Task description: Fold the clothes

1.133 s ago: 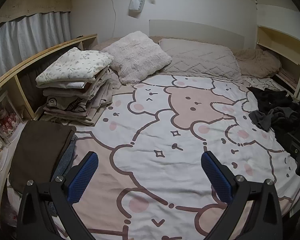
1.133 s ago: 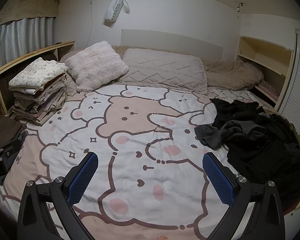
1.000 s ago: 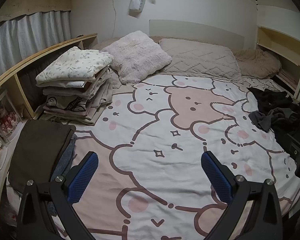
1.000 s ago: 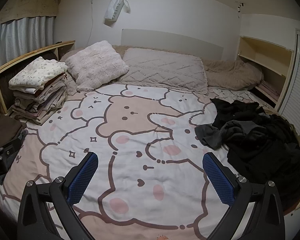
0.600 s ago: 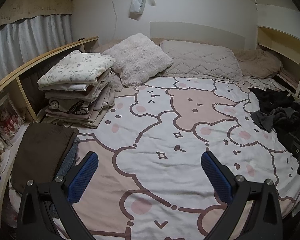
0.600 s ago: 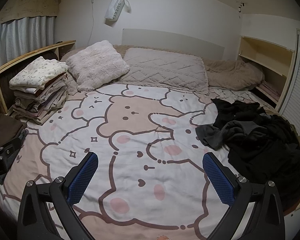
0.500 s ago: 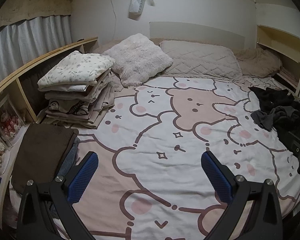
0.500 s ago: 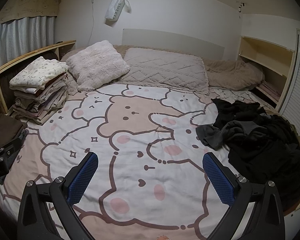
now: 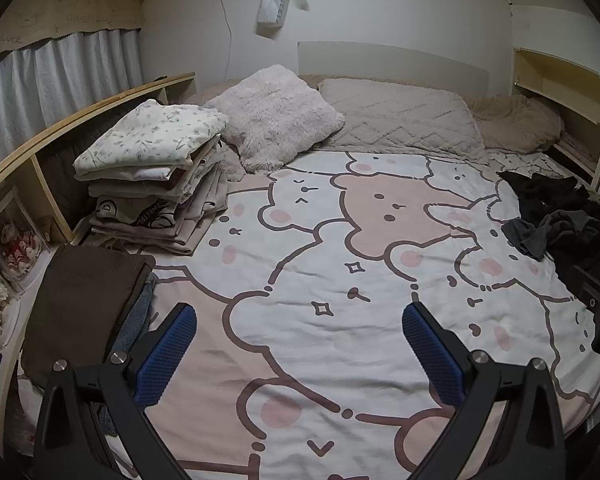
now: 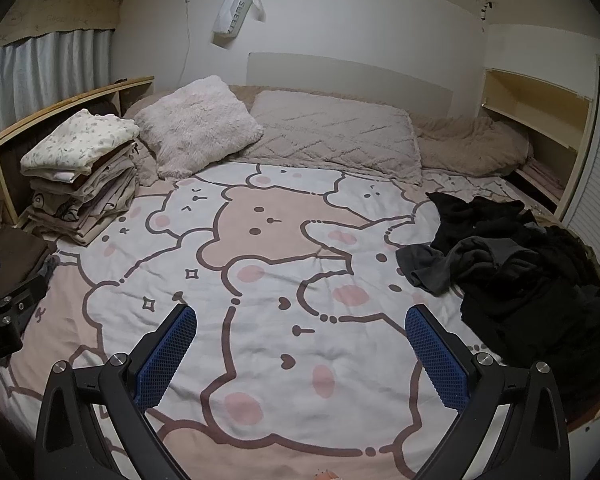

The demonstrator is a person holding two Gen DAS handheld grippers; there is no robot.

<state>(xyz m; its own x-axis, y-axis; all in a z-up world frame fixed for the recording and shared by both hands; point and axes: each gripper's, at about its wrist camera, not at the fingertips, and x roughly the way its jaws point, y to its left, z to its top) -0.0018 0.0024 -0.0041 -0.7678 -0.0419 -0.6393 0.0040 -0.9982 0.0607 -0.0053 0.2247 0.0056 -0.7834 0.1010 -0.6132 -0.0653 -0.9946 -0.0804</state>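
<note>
A heap of unfolded black and grey clothes (image 10: 512, 264) lies on the bed's right side; it also shows in the left wrist view (image 9: 556, 216). A stack of folded light clothes (image 9: 156, 176) sits at the left, also in the right wrist view (image 10: 80, 184). A folded brown garment (image 9: 84, 300) lies near the left edge. My left gripper (image 9: 300, 344) is open and empty above the bedspread. My right gripper (image 10: 300, 344) is open and empty, left of the dark heap.
The bear-print bedspread (image 9: 340, 280) covers the bed. A fluffy pillow (image 9: 276, 116) and a quilted pillow (image 9: 400, 116) lie at the head. A wooden shelf (image 9: 60, 128) runs along the left, a cabinet (image 10: 540, 120) at the right.
Both views shifted only slightly; the left gripper drew back a little. Both grippers stay open and empty. No clothes moved.
</note>
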